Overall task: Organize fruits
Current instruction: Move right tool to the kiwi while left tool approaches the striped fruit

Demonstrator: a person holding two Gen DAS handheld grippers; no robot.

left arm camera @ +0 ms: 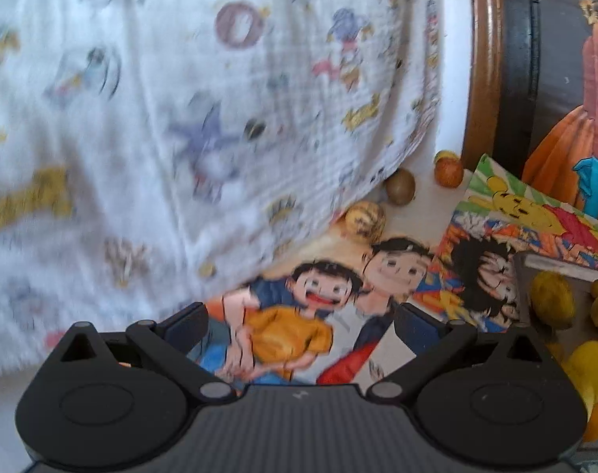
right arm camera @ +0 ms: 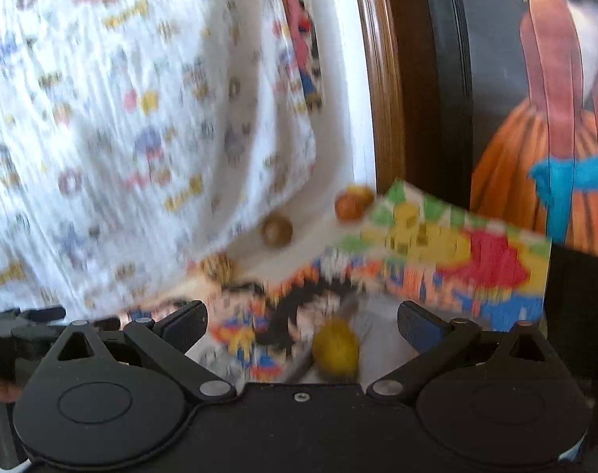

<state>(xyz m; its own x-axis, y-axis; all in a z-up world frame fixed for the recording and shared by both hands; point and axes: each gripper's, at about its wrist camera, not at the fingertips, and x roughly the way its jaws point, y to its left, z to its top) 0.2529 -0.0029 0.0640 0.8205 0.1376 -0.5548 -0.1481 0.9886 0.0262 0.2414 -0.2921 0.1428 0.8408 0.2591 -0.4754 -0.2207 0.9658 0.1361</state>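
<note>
My left gripper is open and empty above a cartoon picture of two children. Loose fruits lie beyond it: a striped yellow one, a brown one and an orange one. A grey tray at the right holds several yellow fruits. My right gripper is open, with a yellow fruit lying between its fingers, not gripped. The right wrist view is blurred; it shows the brown fruit, the orange fruit and the striped fruit.
A white printed cloth hangs over the left, down to the surface. A wooden frame and a dark painted panel stand at the back right. Colourful cartoon sheets cover the surface.
</note>
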